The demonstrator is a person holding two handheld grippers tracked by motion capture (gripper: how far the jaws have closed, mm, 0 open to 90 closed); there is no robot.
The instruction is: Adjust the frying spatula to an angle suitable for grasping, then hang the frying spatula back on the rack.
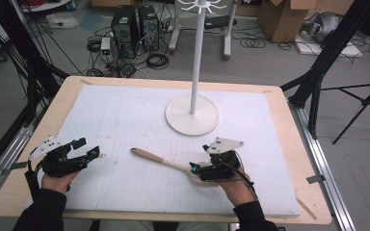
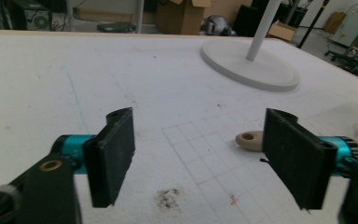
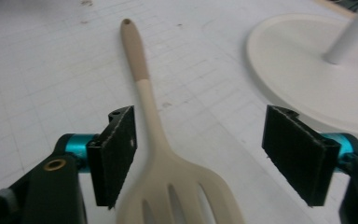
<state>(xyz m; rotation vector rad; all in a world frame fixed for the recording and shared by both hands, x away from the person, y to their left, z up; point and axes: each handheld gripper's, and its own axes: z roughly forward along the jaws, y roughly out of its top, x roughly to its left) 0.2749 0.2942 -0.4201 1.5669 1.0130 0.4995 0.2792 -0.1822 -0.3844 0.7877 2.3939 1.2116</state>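
Spatula point(image 1: 171, 163) lies flat on the foam mat point(image 1: 125, 120), free between the open jaws of the right gripper point(image 3: 198, 154); left gripper point(image 2: 198, 158) open, empty; likely regrasp step: next, close squarely on the neck.

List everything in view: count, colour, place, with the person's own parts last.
spatula: one, beige, slotted, lying flat on the mat near its front, handle pointing left.
stand: one, white, round base and upright pole, on the mat toward the back.
mat: one, white with a faint grid, covering the table.
table: one, light wood.
computer towers: two, black, on the floor behind the table.
cardboard boxes: brown, on the floor at back right.
left gripper: one, black, open, above the mat's left front.
right gripper: one, black, open, jaws astride the spatula's head.
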